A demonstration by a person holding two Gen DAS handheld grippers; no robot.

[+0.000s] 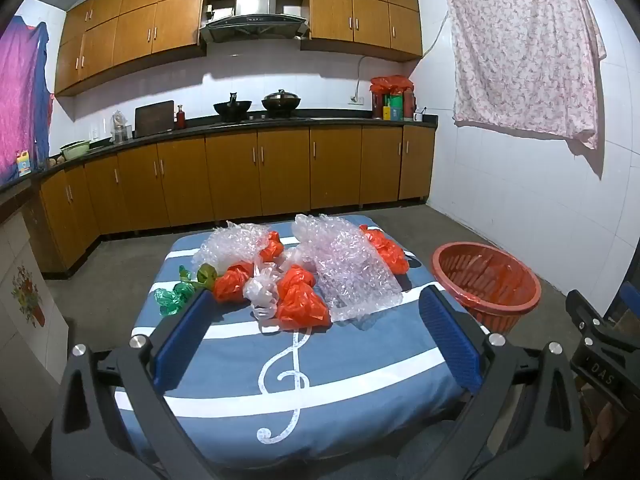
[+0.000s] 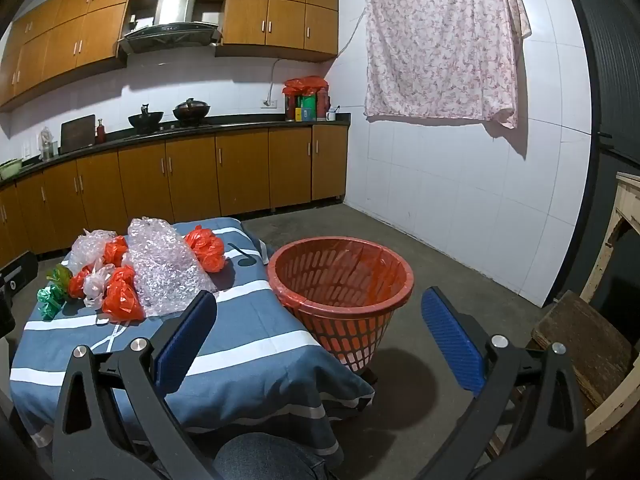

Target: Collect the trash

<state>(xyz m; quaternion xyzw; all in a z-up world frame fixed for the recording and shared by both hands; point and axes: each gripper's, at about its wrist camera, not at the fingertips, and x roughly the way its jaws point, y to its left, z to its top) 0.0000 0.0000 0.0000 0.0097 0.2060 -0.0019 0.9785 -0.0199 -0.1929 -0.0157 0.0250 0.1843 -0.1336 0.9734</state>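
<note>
lying beyond left hand-held gripper (image 1: 316, 304) (spread wide), bags (image 1: 300, 296), basket (image 1: 486, 280) rightward

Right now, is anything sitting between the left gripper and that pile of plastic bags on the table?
Nothing visible. Only bare striped tablecloth lies between the open left gripper and the nearest orange bag. The basket stands off to the right of the table, outside that path.

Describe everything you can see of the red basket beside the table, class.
The red basket is a round plastic bin with slotted, lattice-like walls that taper toward the bottom. A thin red plastic bag lines it, folded over the rim. It stands upright on the grey floor, close against the table's blue striped cloth; whether they touch is unclear. No trash shows inside it, though its bottom is hidden. Neither gripper touches it.
</note>
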